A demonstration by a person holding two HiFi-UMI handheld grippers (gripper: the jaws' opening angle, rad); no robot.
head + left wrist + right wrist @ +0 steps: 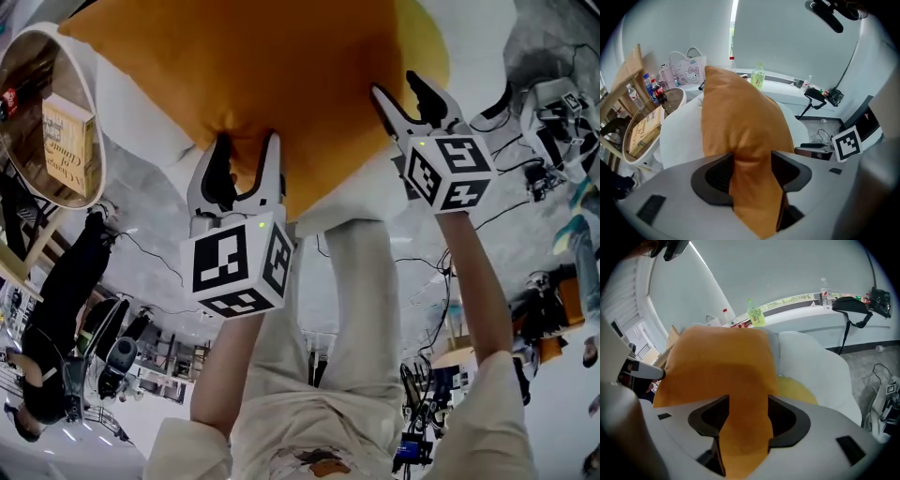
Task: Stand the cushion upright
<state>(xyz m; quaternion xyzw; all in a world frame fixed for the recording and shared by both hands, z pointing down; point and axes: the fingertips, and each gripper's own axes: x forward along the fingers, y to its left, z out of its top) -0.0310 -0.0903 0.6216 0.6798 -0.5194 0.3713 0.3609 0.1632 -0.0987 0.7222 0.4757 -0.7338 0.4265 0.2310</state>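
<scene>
The cushion [281,84] stands on edge on the broad white seat [679,136], probably a sofa, though its outline is cut off. From here the cushion could slump. It is soft, and if nothing firm backs it, it may fold or tip forward off the seat once let go, or a pad catching the cloth could drag it over. The seat looks smooth and rounded. The cushion is a plump orange square of matte cloth with a yielding fill. The left claw [247,141] grasps the cushion's near edge, the cloth puckered between dark ribbed pads. The right claw [394,82] grasps the neighbouring corner likewise.
</scene>
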